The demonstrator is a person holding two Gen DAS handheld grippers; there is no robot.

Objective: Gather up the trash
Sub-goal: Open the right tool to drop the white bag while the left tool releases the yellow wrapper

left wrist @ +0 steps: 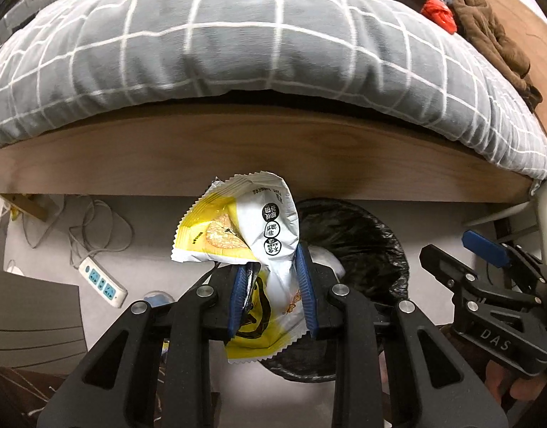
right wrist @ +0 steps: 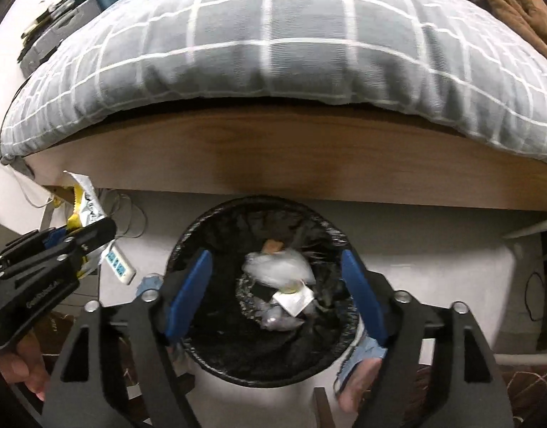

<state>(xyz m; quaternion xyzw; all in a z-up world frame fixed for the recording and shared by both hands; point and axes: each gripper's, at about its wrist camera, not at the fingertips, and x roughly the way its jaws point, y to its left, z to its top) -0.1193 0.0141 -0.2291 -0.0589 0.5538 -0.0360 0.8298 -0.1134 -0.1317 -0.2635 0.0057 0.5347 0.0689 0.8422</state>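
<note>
Beside the lined bin (right wrist: 259, 292), left gripper (left wrist: 273, 285) gripped a snack wrapper (left wrist: 245, 228); right gripper (right wrist: 273, 292) hung wide open, empty. Next: carry over rim, release.

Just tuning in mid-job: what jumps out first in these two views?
The left gripper has its jaws shut on a crumpled yellow-and-white snack wrapper, held up in front of the bed's wooden side. The right gripper hangs with jaws open over the black-lined trash bin, which already holds some litter. A grey checked quilt fills the top.
</note>
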